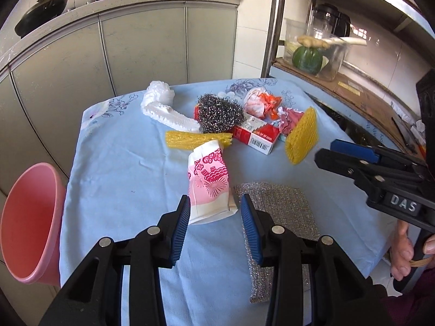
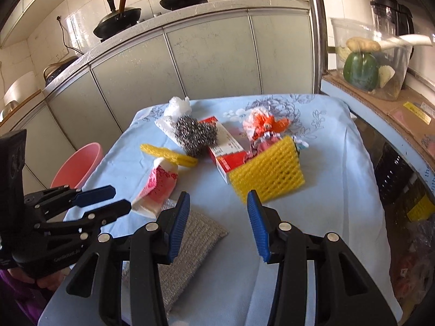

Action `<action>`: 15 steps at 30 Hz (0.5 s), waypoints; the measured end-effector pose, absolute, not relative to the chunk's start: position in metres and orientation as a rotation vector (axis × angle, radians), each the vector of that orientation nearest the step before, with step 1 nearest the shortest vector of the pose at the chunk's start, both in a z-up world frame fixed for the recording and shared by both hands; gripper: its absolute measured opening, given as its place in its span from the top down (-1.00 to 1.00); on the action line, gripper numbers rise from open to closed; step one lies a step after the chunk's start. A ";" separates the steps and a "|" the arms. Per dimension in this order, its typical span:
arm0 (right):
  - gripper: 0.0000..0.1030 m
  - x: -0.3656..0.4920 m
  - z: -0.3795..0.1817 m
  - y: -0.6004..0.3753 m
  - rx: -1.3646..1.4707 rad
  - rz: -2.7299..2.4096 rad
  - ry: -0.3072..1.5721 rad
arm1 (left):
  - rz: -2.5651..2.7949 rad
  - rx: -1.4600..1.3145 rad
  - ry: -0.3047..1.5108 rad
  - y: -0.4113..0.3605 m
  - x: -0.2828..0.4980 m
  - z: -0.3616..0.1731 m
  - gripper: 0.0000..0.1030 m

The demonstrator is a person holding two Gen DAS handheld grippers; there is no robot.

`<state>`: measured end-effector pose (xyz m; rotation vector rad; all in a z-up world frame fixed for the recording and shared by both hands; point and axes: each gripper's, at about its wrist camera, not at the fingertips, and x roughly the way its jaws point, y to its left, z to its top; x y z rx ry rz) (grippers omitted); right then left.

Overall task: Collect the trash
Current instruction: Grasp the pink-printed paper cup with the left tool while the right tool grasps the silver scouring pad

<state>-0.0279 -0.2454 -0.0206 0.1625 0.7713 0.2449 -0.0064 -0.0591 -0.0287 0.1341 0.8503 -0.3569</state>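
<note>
Trash lies on a table under a blue cloth (image 1: 122, 168). A pink-and-white paper packet (image 1: 210, 184) lies just ahead of my open, empty left gripper (image 1: 214, 203), its near end between the fingertips. A yellow foam net (image 2: 267, 172) stands just ahead of my open, empty right gripper (image 2: 217, 199). Farther back lie a red-and-white box (image 1: 257, 134), a steel wool ball (image 1: 218, 112), a flat yellow net (image 1: 195, 140), white foam (image 1: 165, 108) and an orange wrapper (image 1: 261, 100). The right gripper (image 1: 326, 152) shows in the left view, the left gripper (image 2: 119, 198) in the right view.
A pink bin (image 1: 30, 231) stands at the table's left edge. A silver scouring cloth (image 1: 280, 212) lies at the front of the table. Grey cabinets (image 1: 141, 46) with woks stand behind. A shelf at right holds a clear container (image 1: 315, 51) with vegetables.
</note>
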 end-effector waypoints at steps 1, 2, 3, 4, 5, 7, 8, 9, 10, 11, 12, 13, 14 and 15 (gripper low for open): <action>0.13 -0.030 -0.023 -0.247 0.164 0.247 0.782 | -0.352 0.138 0.852 -0.060 -0.005 -0.031 0.34; 0.13 -0.031 -0.025 -0.248 0.166 0.250 0.794 | -0.350 0.144 0.852 -0.061 -0.003 -0.033 0.36; 0.13 -0.033 -0.028 -0.249 0.169 0.256 0.809 | -0.351 0.150 0.852 -0.061 -0.003 -0.034 0.37; 0.13 -0.034 -0.029 -0.250 0.172 0.262 0.821 | -0.353 0.156 0.852 -0.063 -0.003 -0.035 0.40; 0.13 -0.035 -0.031 -0.251 0.175 0.268 0.831 | -0.357 0.164 0.851 -0.065 -0.003 -0.037 0.44; 0.13 -0.039 -0.033 -0.251 0.181 0.282 0.856 | -0.364 0.187 0.847 -0.069 -0.003 -0.040 0.56; 0.13 -0.041 -0.034 -0.251 0.186 0.292 0.868 | -0.367 0.203 0.844 -0.072 -0.004 -0.041 0.66; 0.13 -0.043 -0.036 -0.251 0.193 0.301 0.878 | -0.369 0.216 0.842 -0.073 -0.005 -0.043 0.70; 0.13 -0.044 -0.037 -0.251 0.204 0.312 0.889 | -0.369 0.223 0.836 -0.073 -0.006 -0.043 0.71; 0.13 -0.045 -0.038 -0.250 0.211 0.319 0.901 | -0.369 0.228 0.828 -0.073 -0.007 -0.043 0.73; 0.13 -0.045 -0.041 -0.249 0.218 0.328 0.917 | -0.369 0.230 0.823 -0.073 -0.007 -0.042 0.75; 0.13 -0.046 -0.043 -0.248 0.221 0.333 0.926 | -0.368 0.231 0.818 -0.072 -0.008 -0.041 0.79; 0.13 -0.046 -0.045 -0.246 0.224 0.338 0.936 | -0.367 0.231 0.813 -0.071 -0.009 -0.041 0.82; 0.13 -0.046 -0.046 -0.244 0.226 0.346 0.946 | -0.366 0.228 0.809 -0.070 -0.009 -0.040 0.83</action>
